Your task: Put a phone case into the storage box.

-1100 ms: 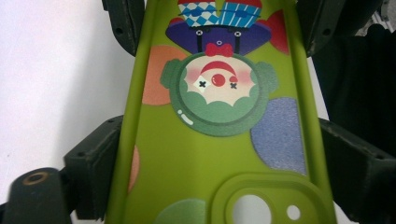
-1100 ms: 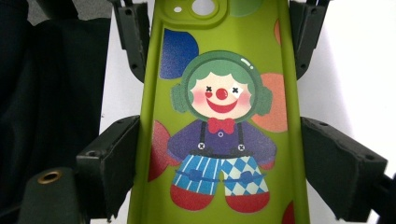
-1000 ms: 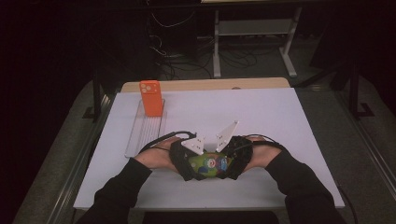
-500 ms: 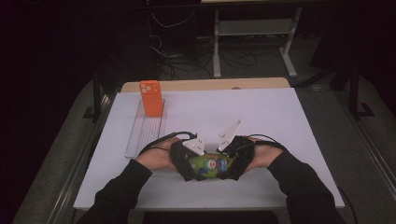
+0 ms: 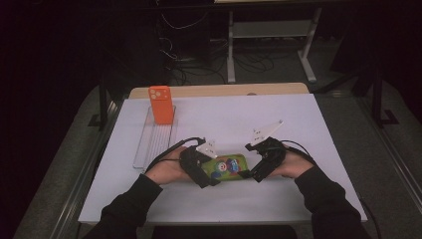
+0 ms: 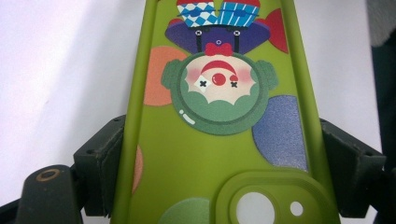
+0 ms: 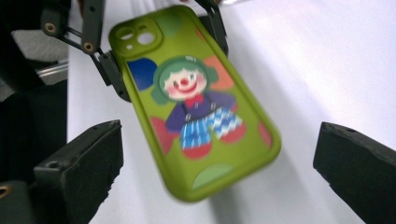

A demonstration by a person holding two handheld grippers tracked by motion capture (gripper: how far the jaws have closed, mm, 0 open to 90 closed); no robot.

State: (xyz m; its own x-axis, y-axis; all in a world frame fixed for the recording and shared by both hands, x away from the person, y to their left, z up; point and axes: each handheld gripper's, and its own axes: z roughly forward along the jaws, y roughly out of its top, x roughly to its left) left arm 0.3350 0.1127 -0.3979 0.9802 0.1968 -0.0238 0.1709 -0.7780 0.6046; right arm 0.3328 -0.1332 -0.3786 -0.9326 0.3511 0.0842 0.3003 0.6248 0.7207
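Observation:
A green phone case [image 5: 226,168] printed with a clown lies low over the white table top. My left gripper [image 5: 213,170] is shut on its camera-hole end; in the left gripper view the pads [image 6: 105,158] press both long edges of the case [image 6: 215,140]. My right gripper [image 5: 250,172] is just to the right of the case. Its jaws have just been opening and now stand wide. In the right gripper view the case's [image 7: 196,107] free end lies between the right gripper's [image 7: 219,172] jaws without touching them, and the left gripper [image 7: 163,49] holds the far end.
An orange phone [image 5: 160,104] stands upright at the far end of a clear ribbed tray [image 5: 154,144] at the back left. The white sheet [image 5: 298,114] covers the table. Both forearms in dark sleeves come in from the near edge.
The right gripper has let go of the case's right end, opened wide and drawn away to the right. The left gripper and the case have stayed put.

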